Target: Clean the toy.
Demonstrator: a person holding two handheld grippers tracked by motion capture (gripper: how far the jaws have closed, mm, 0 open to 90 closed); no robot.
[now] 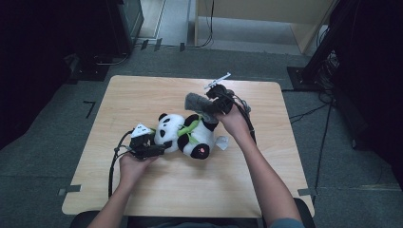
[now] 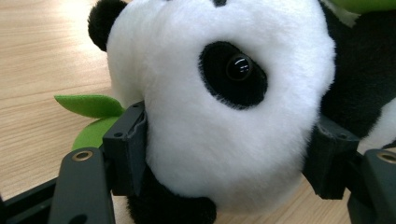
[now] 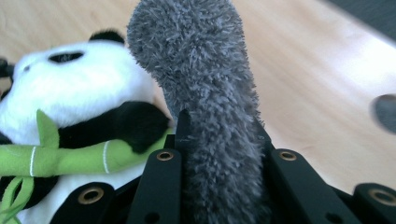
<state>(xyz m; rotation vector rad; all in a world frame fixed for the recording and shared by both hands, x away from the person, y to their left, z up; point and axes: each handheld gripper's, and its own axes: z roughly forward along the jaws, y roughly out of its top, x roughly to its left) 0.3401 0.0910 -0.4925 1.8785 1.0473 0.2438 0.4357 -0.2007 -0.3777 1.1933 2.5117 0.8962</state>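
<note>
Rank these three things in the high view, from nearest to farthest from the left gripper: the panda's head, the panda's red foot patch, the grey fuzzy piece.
1. The panda's head: between the jaws of the left gripper, touching it.
2. The red foot patch: farther right, at the panda's lower end.
3. The grey fuzzy piece: up and to the right, held in the right gripper.
</note>
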